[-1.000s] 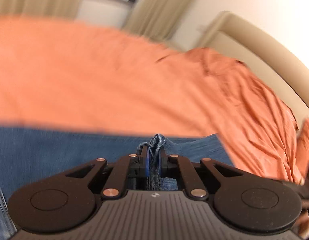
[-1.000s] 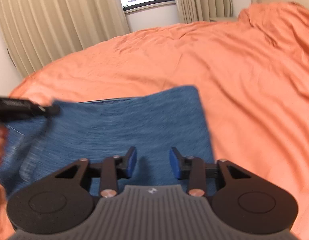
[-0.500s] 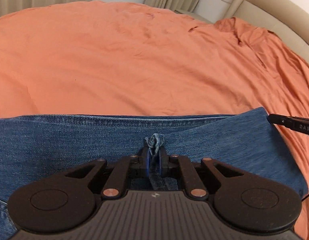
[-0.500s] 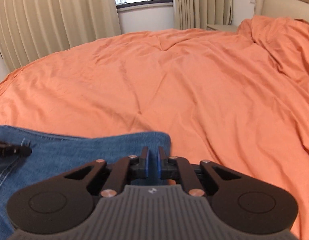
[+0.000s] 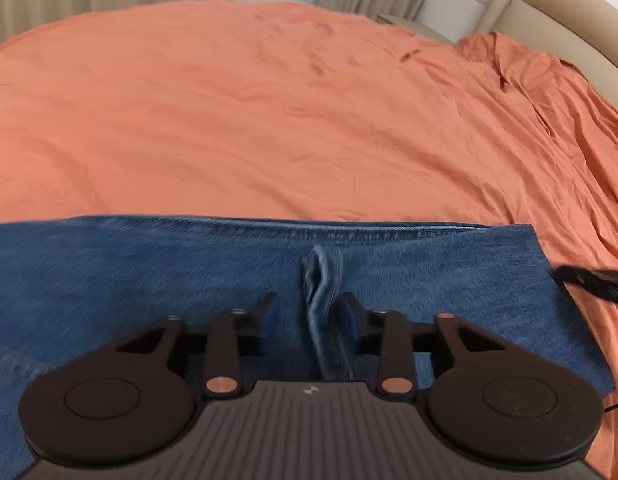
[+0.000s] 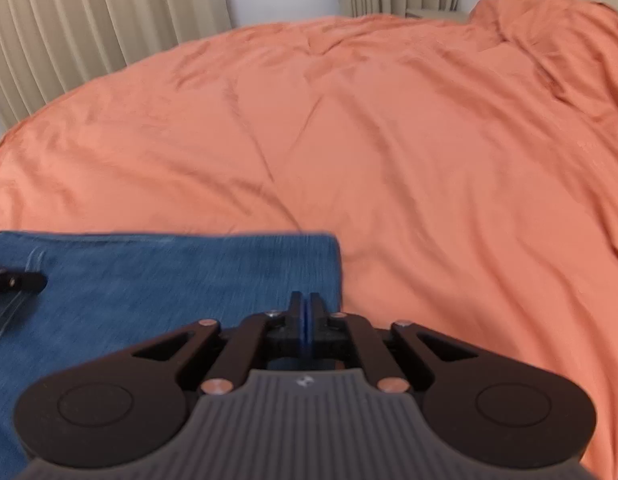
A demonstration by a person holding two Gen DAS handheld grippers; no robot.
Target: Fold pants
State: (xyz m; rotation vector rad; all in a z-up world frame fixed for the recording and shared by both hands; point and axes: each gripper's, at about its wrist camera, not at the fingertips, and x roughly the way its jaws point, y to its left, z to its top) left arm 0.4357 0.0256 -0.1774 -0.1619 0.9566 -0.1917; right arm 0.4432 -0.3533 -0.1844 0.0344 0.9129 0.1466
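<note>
Left gripper (image 5: 307, 318) jaws had just been opening, pinched denim ridge loose between them; right gripper (image 6: 307, 320) pressed together, empty. Pants (image 5: 149, 280) lay lower frame on orange bedspread (image 5: 269, 120); fold looked set.

- The orange bed cover (image 5: 269, 120) beyond the pants (image 5: 149, 280) is wide and flat, with nothing on it; a gripper can pass there freely
- A raised fold of denim (image 5: 321, 280) stands between the parted jaws of the left gripper (image 5: 307, 316)
- The right gripper (image 6: 307, 316), jaws together, is at the right edge of the pants
- Crumpled cover (image 6: 569, 40) rises at the far right, before the headboard (image 5: 569, 12)
- Curtains (image 6: 89, 20) close the far side
</note>
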